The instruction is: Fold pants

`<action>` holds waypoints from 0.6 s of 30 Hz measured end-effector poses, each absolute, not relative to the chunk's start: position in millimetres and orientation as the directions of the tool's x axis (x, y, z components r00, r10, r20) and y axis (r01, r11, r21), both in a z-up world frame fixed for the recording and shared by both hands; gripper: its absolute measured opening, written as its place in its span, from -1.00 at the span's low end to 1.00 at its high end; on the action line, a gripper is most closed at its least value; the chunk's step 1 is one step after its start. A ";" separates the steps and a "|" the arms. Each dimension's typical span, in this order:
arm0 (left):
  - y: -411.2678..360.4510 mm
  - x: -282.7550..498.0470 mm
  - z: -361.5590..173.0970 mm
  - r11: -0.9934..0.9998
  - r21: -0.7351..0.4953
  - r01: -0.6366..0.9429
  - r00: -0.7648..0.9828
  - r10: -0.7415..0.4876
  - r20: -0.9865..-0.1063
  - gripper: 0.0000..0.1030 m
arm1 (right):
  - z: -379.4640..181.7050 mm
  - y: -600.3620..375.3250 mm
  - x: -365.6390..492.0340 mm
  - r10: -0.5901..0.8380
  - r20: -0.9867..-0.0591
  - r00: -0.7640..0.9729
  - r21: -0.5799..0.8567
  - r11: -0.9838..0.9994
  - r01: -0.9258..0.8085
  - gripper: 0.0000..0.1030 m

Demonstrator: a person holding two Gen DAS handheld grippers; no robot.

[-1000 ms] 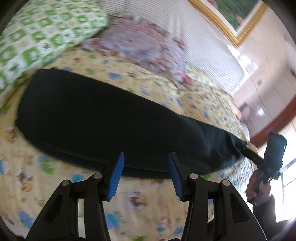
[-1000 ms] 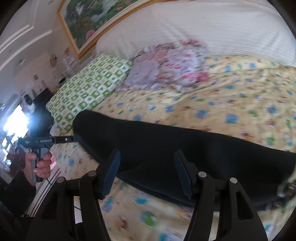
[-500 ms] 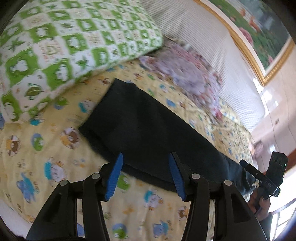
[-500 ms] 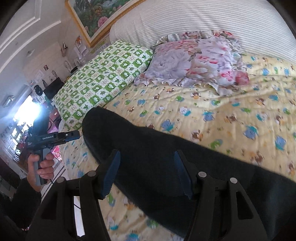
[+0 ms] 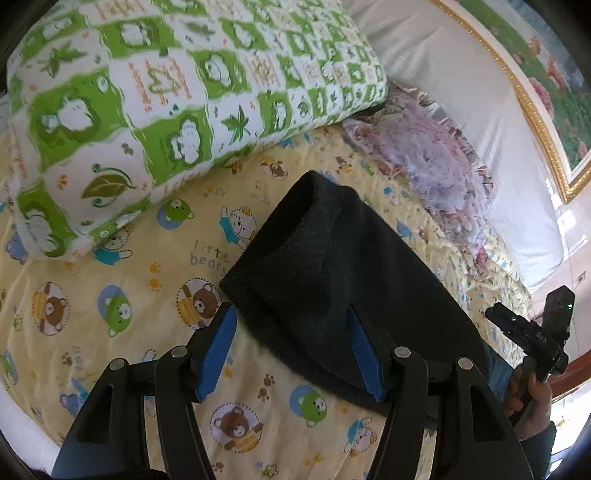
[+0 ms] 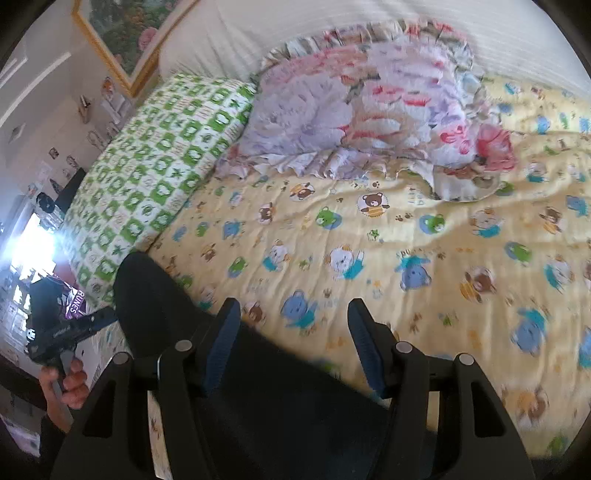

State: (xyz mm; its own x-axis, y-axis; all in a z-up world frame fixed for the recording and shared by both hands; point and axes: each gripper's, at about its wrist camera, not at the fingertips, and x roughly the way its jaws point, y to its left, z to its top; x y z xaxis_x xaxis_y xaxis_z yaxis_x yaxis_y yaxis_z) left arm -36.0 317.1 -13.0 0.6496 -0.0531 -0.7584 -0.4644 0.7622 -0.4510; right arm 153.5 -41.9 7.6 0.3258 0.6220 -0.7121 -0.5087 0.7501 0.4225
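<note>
Bed covered by a yellow quilted sheet with cartoon bear print (image 6: 369,240); a white ribbed headboard (image 6: 369,33) and a gold-framed floral painting (image 5: 535,85) lie behind. A green-and-white checked pillow (image 5: 166,92) and a frilled floral pillow (image 6: 369,122) lie along the head end. The black fleece pants (image 5: 332,273) lie flat across the near edge of the sheet, one end just short of the green pillow. Sheet beyond the pants is bare. Left gripper (image 5: 291,350): jaws apart, just been opening, pants edge between them, unpinched. Right gripper (image 6: 291,347): jaws apart over the pants, nothing clamped.
</note>
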 end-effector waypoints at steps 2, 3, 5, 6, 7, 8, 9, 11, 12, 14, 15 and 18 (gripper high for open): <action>317.0 -30.1 -17.3 0.756 -0.454 -0.472 0.639 -0.061 -0.767 0.31 | 1.0 -32.4 160.2 0.615 -0.728 0.302 0.418 0.748 -0.515 0.19; 316.6 -25.9 -19.5 0.757 -0.444 -0.480 0.629 -0.056 -0.775 0.31 | -2.6 -26.8 162.1 0.612 -0.737 0.287 0.414 0.745 -0.523 0.19; 315.3 -21.7 -21.6 0.757 -0.437 -0.485 0.624 -0.051 -0.780 0.32 | -9.4 -13.4 162.2 0.600 -0.760 0.249 0.396 0.732 -0.554 0.19; 314.9 -19.5 -23.2 0.756 -0.436 -0.488 0.622 -0.049 -0.781 0.33 | -11.4 -9.3 160.0 0.600 -0.765 0.235 0.394 0.724 -0.566 0.19; 314.4 -16.9 -24.6 0.757 -0.433 -0.490 0.621 -0.046 -0.783 0.33 | -13.4 -3.2 157.3 0.602 -0.769 0.214 0.393 0.709 -0.585 0.19; 313.8 -15.4 -25.2 0.759 -0.430 -0.489 0.621 -0.043 -0.782 0.33 | -14.9 -0.2 155.4 0.606 -0.769 0.202 0.393 0.699 -0.598 0.19; 312.3 -13.8 -25.7 0.764 -0.426 -0.485 0.625 -0.038 -0.780 0.33 | -16.0 4.7 151.2 0.613 -0.769 0.180 0.396 0.678 -0.619 0.19; 309.3 -11.5 -25.9 0.781 -0.408 -0.473 0.627 -0.027 -0.778 0.30 | -19.1 14.9 142.9 0.609 -0.780 0.143 0.386 0.648 -0.657 0.17; 306.2 -10.1 -26.5 0.794 -0.390 -0.466 0.626 -0.015 -0.779 0.26 | -21.6 20.2 138.2 0.598 -0.791 0.131 0.371 0.638 -0.675 0.13; 302.9 -9.1 -27.7 0.812 -0.362 -0.457 0.623 0.001 -0.783 0.01 | -27.5 28.9 130.4 0.591 -0.802 0.090 0.372 0.611 -0.699 0.06; 301.3 -8.7 -28.8 0.820 -0.355 -0.449 0.625 0.004 -0.781 -0.05 | -30.2 32.4 126.6 0.588 -0.805 0.074 0.374 0.600 -0.707 0.05; 300.8 -9.4 -29.1 0.824 -0.384 -0.417 0.648 -0.027 -0.761 -0.41 | -32.7 38.2 118.3 0.576 -0.814 0.076 0.349 0.589 -0.729 0.03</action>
State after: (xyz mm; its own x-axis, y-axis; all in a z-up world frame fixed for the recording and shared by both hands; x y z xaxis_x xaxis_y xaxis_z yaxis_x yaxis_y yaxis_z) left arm -9.4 300.8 -29.1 0.6479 -0.0268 -0.7612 -0.4173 0.8235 -0.3842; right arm 118.3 38.2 -32.7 0.0759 0.5757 -0.8141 -0.7285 0.5895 0.3490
